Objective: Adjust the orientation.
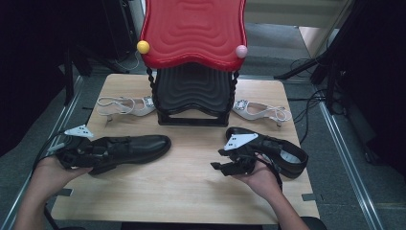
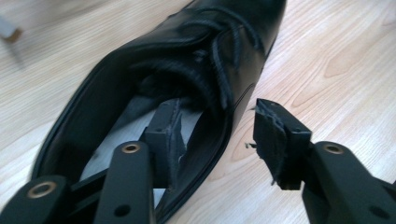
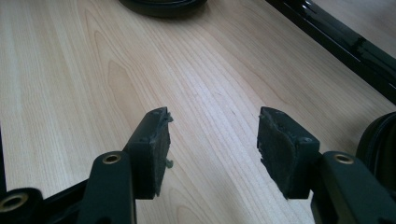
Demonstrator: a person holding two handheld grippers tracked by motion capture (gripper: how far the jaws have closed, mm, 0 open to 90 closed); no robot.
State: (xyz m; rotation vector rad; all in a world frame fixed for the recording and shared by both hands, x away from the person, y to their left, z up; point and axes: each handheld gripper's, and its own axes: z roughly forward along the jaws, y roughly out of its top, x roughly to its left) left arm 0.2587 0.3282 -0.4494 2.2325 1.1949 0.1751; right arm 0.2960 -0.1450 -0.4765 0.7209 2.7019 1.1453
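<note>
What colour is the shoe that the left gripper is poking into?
The shoe is shiny black with black laces, clearest in the left gripper view.

Evenly lit from above in the high view, bright on the wooden table [image 1: 191, 182], dark and murky at the left and right edges of the frame. Soft glare on the red chair seat [image 1: 194, 31] at top centre and on the toe of the black lace-up shoe [image 1: 122, 148]. Short, soft shadows under both. Slightly low in sharpness overall. In the left gripper view, smeared with motion blur across the laces [image 2: 219, 60]; upper left corner out of focus. Crisp wood grain in the right gripper view.
</note>
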